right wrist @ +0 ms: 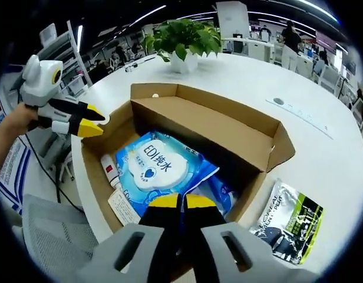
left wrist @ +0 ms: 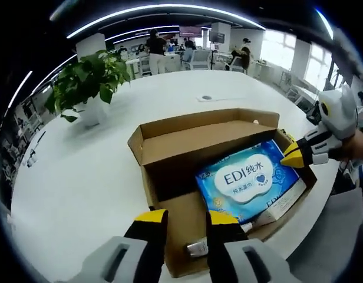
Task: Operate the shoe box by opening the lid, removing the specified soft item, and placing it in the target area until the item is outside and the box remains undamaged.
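Left tongs (left wrist: 187, 217) hover spread over the open box's (left wrist: 170, 147) near edge; right tongs (right wrist: 181, 202) pressed together — just above the wipes pack (right wrist: 161, 168), lying flat inside, long axis slanting away across the box on the worktop (right wrist: 323, 147).

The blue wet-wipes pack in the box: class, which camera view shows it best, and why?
The left gripper view: the blue wet-wipes pack lies unobstructed in the cardboard box, its label facing the camera. In the right gripper view the pack is also visible, but the right gripper covers its near edge.
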A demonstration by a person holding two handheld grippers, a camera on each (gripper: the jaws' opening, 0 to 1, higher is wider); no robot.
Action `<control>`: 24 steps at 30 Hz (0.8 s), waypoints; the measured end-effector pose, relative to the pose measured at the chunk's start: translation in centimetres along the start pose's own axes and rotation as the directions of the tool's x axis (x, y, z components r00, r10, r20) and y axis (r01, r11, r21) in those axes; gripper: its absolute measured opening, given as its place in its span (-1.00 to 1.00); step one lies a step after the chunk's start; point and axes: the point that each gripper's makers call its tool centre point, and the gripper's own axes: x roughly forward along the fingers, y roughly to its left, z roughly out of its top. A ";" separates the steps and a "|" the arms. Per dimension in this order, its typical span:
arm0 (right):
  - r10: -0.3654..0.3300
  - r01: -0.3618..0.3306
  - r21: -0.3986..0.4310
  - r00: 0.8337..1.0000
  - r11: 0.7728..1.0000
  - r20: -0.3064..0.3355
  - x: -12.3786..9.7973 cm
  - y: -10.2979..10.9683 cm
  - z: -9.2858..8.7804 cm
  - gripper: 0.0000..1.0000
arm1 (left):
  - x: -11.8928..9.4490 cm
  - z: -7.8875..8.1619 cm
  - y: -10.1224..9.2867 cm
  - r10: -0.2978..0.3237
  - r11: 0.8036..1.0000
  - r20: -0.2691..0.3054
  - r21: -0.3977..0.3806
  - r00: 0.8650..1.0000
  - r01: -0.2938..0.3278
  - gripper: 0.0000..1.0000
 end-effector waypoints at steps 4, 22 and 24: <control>-0.007 0.007 -0.008 1.000 1.000 -0.006 0.1 -0.2 -0.2 -1.00 | 0.8 -0.3 -0.7 -0.036 0.999 -0.022 0.001 0.999 0.036 -0.46; -0.009 0.008 -0.022 1.000 1.000 -0.021 0.6 -0.7 -0.8 -1.00 | 5.6 -2.0 -3.2 -0.223 0.967 -0.125 -0.155 0.967 0.203 -0.47; -0.006 0.006 -0.009 1.000 1.000 -0.019 0.5 -0.8 -0.8 -1.00 | 5.9 -1.9 -3.7 -0.272 0.941 -0.114 -0.240 0.955 0.239 -0.56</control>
